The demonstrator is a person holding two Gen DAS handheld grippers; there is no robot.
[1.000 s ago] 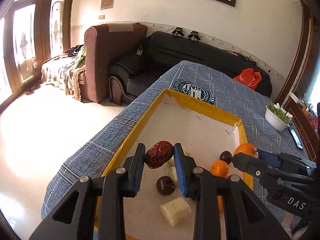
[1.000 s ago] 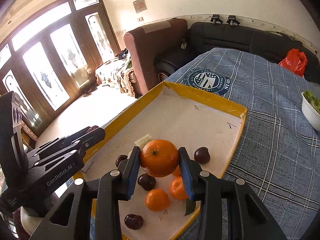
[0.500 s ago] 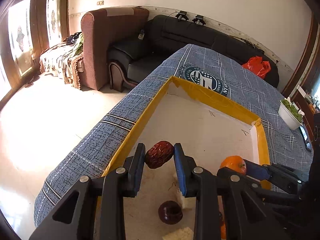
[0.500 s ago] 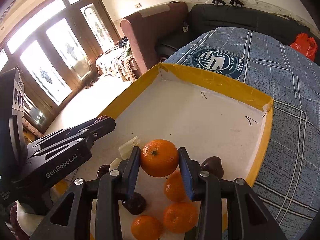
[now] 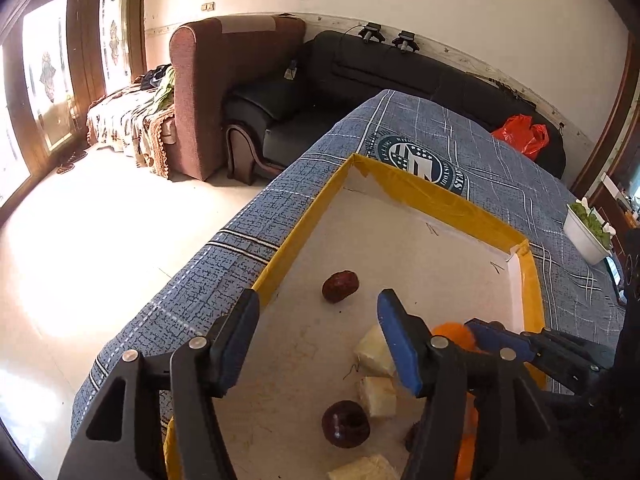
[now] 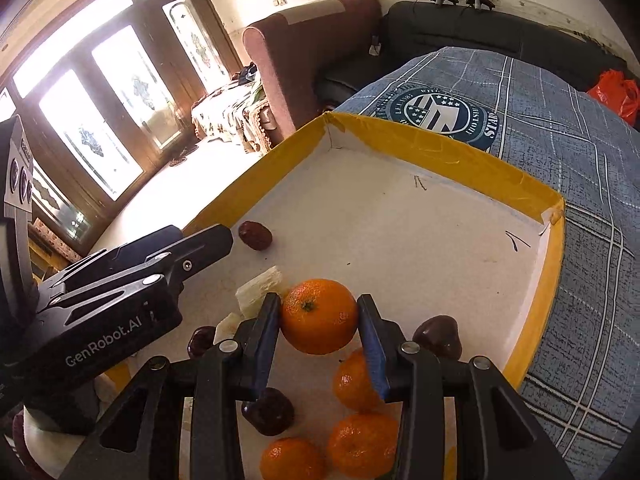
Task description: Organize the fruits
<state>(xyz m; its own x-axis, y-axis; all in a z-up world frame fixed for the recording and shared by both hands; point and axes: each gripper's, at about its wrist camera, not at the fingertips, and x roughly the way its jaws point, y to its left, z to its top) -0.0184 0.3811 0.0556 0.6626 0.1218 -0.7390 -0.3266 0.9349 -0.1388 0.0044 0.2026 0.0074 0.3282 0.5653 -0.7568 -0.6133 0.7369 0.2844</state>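
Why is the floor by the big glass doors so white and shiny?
In the right wrist view, sunlight through the glass doors washes the floor out to white. The left wrist view shows the same glare on the floor, and the round lens bends the walls.

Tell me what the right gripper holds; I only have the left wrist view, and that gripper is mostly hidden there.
Observer: An orange, clamped between the jaws of the right gripper.
Operator: Are there more oranges in the tray?
Observer: Yes, three lie under that gripper, at the near end of the tray.
Operator: Is there anything by the right wall?
Observer: One dark fruit lies on the floor near it.
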